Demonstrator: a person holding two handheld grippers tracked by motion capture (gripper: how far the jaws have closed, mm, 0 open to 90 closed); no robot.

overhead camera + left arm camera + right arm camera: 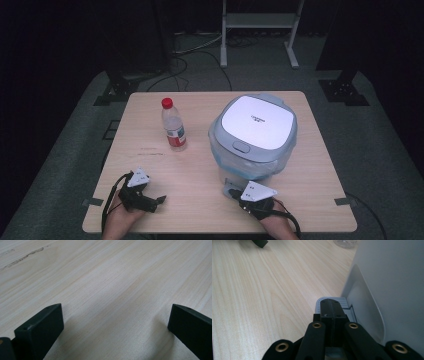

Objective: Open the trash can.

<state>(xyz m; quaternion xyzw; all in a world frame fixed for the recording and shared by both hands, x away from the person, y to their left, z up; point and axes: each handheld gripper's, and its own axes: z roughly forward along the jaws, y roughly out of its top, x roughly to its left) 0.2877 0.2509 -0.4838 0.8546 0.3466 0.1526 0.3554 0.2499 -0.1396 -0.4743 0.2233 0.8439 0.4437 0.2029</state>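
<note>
Right gripper (333,308) jaws fully closed, tips on the grey pedal (342,305) at the foot of the bin (254,136); nothing gripped.
Left gripper (116,322) jaws spread wide, empty, low over bare table (105,277), lying on its side at front left. Right hand (265,212) comes in from the front edge, gripper pointing at the bin's base, touching it. Bin stands centre-right, lid down, water bottle (173,125) left of it.
</note>
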